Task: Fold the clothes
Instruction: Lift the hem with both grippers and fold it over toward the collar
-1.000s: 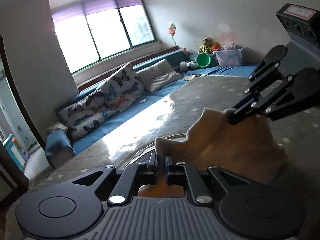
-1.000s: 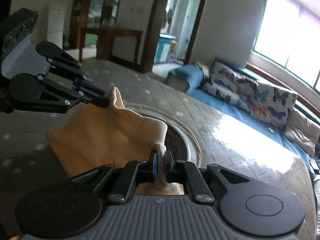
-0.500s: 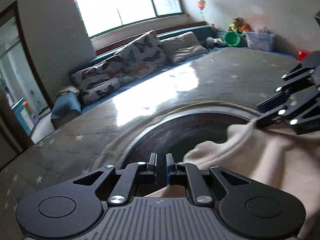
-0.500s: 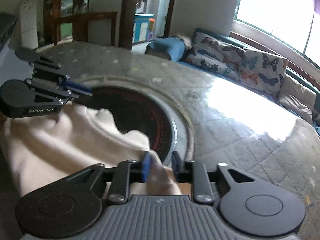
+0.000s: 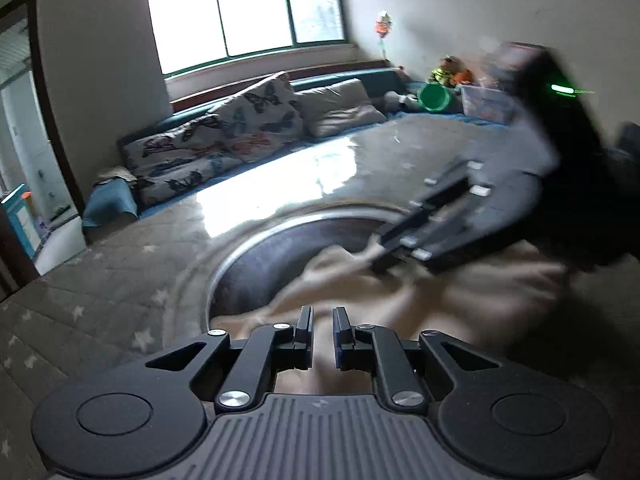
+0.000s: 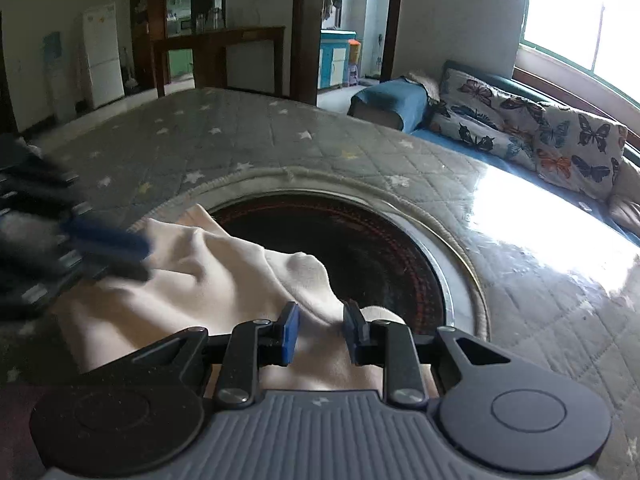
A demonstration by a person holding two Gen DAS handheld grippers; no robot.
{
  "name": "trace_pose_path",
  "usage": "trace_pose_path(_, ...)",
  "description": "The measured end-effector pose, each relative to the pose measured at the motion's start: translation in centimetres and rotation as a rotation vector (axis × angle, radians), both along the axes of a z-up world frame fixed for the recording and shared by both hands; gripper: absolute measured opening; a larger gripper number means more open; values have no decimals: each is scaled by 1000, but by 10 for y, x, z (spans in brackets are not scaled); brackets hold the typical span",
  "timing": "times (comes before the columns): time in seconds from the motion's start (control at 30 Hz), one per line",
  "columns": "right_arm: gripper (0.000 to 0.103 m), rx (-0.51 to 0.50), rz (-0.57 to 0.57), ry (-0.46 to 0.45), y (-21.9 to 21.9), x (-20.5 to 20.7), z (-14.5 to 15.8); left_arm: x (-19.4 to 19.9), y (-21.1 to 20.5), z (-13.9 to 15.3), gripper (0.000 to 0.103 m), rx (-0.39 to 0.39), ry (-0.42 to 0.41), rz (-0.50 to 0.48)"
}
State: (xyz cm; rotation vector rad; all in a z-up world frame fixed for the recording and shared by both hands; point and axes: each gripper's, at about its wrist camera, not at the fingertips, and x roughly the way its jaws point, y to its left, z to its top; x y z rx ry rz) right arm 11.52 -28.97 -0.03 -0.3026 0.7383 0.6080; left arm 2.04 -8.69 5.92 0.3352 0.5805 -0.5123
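Note:
A cream garment [image 6: 200, 272] lies crumpled on the quilted table, its far edge over the rim of a round dark recess. My right gripper [image 6: 320, 322] stands open just above it, with a ridge of the cloth between the pads, which do not press on it. My left gripper [image 5: 322, 332] has its jaws opening by a narrow gap over the same garment [image 5: 460, 292], gripping nothing. Each gripper shows blurred in the other's view: the right gripper [image 5: 380, 256] at the cloth's far edge, the left gripper [image 6: 140, 256] at the cloth's left corner.
The round recess [image 6: 360, 248] with a metal rim sits in the middle of the grey star-patterned table cover [image 6: 240, 136]. A sofa with butterfly cushions [image 5: 240, 136] runs under the window. A green bucket [image 5: 434, 96] and toys stand in the far corner.
Both grippers held the garment up by its corners, then let go. It has dropped flat onto the table. The right jaws have spread wide, the left ones slightly, and both hands have sunk.

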Motion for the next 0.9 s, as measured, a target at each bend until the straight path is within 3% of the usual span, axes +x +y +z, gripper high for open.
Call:
trace_pose_path(0.13,24,1,-32,18,2,9,-1,-8,7,-12,15,21,54,4)
trace_pose_path(0.2,24,16,-37,10,0,8,3,-6,16,-7,16,-25,64,22)
trace_pose_path(0.33,25,50,-26,-7,-5,-4,16,11,35,3,23,-70,32,138)
trace_pose_path(0.4,25,60,-9,-13,-6,-12,22,24,43,2,30,-75,46,202)
trace_pose_path(0.5,26,67,19,-17,-6,-25,28,41,49,-9,30,-80,108,232)
trace_pose_path(0.57,26,71,36,-17,-6,-34,30,46,50,-12,25,-95,131,225)
trace_pose_path(0.6,26,71,46,-16,-6,-38,31,46,50,-11,10,-100,129,217)
trace_pose_path(0.63,26,69,56,-15,-5,-43,31,47,50,-11,8,-105,126,209)
trace_pose_path(0.73,27,63,92,-11,-3,-56,30,40,43,0,6,-70,47,188)
trace_pose_path(0.9,26,38,167,37,4,-78,18,42,37,-2,5,11,-13,194)
